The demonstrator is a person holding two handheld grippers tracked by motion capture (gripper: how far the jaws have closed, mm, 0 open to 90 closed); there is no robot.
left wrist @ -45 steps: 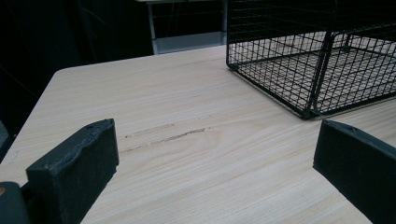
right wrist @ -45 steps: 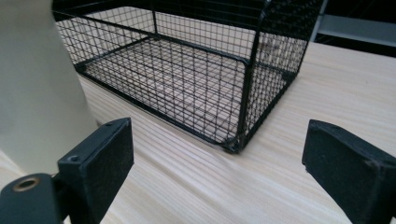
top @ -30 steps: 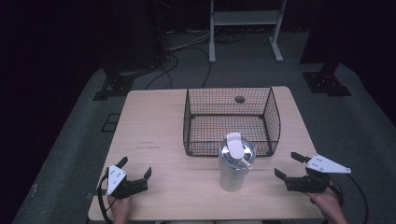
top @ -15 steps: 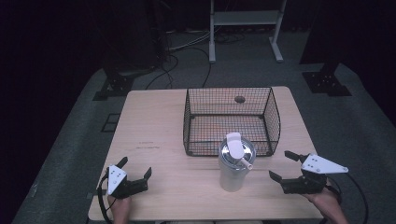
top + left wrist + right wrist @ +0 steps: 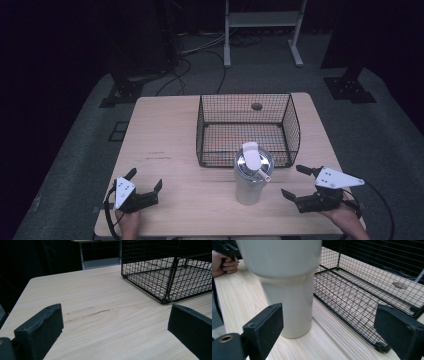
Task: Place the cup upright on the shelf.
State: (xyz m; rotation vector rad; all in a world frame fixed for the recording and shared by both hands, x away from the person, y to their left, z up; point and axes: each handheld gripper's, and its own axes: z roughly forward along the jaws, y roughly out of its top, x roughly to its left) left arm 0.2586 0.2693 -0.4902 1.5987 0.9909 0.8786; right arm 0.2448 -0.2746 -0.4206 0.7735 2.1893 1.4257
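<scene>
Facing smooth cylindrical tumbler (image 5: 251, 176) | right gripper (image 5: 298, 183) fingers spread, empty | left gripper (image 5: 145, 182) released | black wire basket (image 5: 248, 129)

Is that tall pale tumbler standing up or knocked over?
Upright: the tall pale tumbler stands on its base on the wooden table, lid on top.

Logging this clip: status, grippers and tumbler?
Right gripper open, beside the pale steel tumbler with white lid, not touching. Left gripper open, idle. Tumbler upright in front of the black wire basket. Path unobstructed.
</scene>
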